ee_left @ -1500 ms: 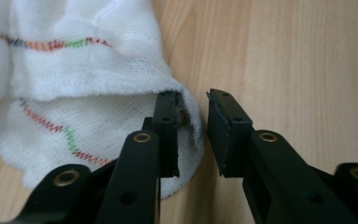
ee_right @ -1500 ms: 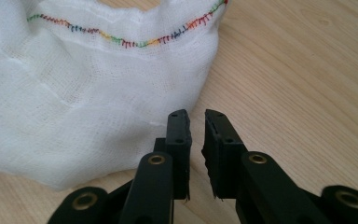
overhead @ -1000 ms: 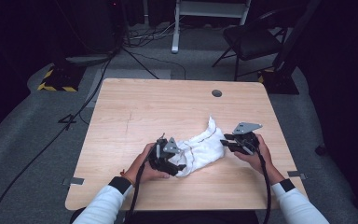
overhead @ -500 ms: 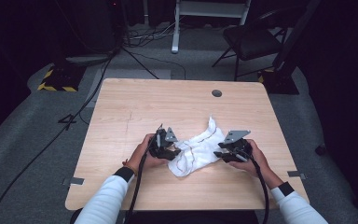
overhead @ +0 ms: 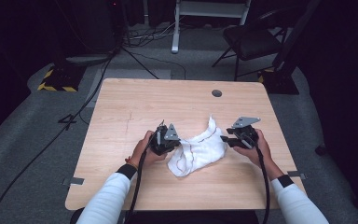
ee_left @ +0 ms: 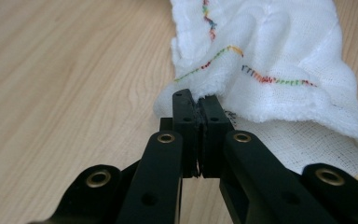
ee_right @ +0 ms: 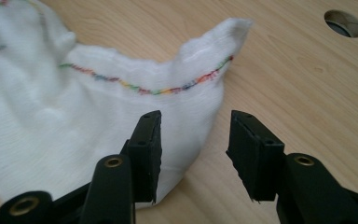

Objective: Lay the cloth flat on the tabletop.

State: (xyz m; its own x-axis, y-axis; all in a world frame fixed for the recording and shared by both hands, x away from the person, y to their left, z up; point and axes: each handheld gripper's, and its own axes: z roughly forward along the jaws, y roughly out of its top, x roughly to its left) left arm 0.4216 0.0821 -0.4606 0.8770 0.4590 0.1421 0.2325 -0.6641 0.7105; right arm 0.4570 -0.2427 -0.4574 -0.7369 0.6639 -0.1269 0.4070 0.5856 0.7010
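Left hand-held gripper [ee_left: 196, 100] is pinching the white cloth's [overhead: 198, 151] edge on the table [overhead: 135, 107]; right hand-held gripper [ee_right: 193, 140] is gaping apart beside the cloth's other side.

right gripper [overhead: 225, 138] let go, it seems; cloth [overhead: 198, 151] shifted slightly

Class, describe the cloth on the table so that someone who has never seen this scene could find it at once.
Start at the light wooden table and look at its near half, between the person's two hands. There lies a crumpled white cloth, the left gripper shut on its edge, the right gripper open beside it. Its multicoloured stitched lines and soft folds mark it out.
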